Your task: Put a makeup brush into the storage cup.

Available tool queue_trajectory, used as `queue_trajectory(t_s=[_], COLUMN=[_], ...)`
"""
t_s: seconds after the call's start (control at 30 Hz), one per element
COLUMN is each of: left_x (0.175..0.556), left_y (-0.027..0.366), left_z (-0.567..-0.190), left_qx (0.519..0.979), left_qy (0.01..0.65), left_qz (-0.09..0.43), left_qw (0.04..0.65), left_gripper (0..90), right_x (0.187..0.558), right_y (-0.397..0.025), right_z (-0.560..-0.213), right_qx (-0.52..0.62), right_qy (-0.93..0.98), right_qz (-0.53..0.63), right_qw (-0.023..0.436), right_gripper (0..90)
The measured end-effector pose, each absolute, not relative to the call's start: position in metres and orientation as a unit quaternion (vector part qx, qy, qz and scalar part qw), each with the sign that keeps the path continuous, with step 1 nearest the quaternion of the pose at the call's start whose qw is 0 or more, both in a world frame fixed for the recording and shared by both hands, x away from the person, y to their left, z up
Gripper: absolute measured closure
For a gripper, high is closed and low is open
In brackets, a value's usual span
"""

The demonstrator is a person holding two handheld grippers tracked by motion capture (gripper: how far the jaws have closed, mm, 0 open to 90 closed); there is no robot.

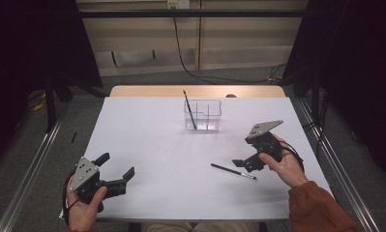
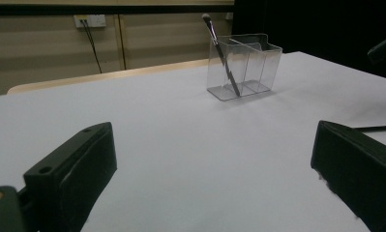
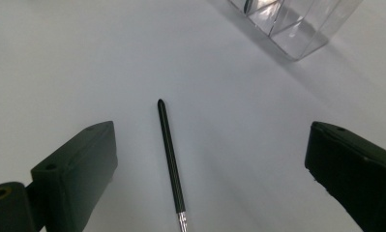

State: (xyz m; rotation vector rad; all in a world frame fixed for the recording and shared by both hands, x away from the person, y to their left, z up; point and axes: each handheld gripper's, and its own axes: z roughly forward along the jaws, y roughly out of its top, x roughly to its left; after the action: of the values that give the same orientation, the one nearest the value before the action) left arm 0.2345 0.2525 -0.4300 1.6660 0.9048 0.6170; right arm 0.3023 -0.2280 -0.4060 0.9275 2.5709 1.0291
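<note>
- The right tool (image 1: pixel 243 163) hangs just over the surface (image 1: pixel 156 145) with its jaws spread wide and nothing between them; judging by the scene, the step in hand is picking up the loose brush (image 1: pixel 233 171)
- To do it well, I would lower the right tool straight down so the jaws straddle the thin black handle at about its middle, turned so they close across the handle rather than along it
- The handle is slim and lies flat, so the jaw tips should come nearly to the surface before closing, or they may pinch air or roll the brush away
- In the right gripper view the brush (image 3: pixel 171 159) lies between the two jaws but closer to the left one, its black end pointing away and its metal collar towards the camera; a small sideways shift would centre it
- The left tool (image 1: pixel 117 178) rests at the near left corner, released and empty, well apart from the brush
- Farther off, near the far edge, stands a clear divided holder (image 1: pixel 203 115) with a second brush (image 1: pixel 189 109) leaning in its left compartment; that is the likely place for the loose one
</note>
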Motion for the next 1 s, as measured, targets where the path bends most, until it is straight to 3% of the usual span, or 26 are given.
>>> queue_trajectory(t_s=[0.53,0.7,0.83,0.93,1.0], left_x=[0.238,0.238,0.239,0.239,0.239], left_y=[0.254,0.255,0.255,0.255,0.254], left_z=[-0.432,-0.432,-0.432,-0.432,-0.432], left_qx=[0.702,0.703,0.703,0.704,0.705], left_qy=[0.381,0.381,0.379,0.379,0.378], left_qz=[0.259,0.257,0.258,0.259,0.26], left_qw=[0.543,0.543,0.543,0.542,0.541], left_gripper=[2.3,2.3,2.3,2.3,2.3], right_x=[0.313,0.315,0.317,0.32,0.321], right_y=[-0.21,-0.204,-0.203,-0.201,-0.2], right_z=[-0.408,-0.412,-0.418,-0.422,-0.425], right_qx=[0.264,0.246,0.24,0.233,0.232], right_qy=[0.938,0.952,0.959,0.964,0.966], right_qz=[0.224,0.181,0.152,0.129,0.108], right_qw=[0.024,0.001,-0.018,-0.022,-0.025], right_gripper=[4.7,10.4,22.1,23.6,19.9])
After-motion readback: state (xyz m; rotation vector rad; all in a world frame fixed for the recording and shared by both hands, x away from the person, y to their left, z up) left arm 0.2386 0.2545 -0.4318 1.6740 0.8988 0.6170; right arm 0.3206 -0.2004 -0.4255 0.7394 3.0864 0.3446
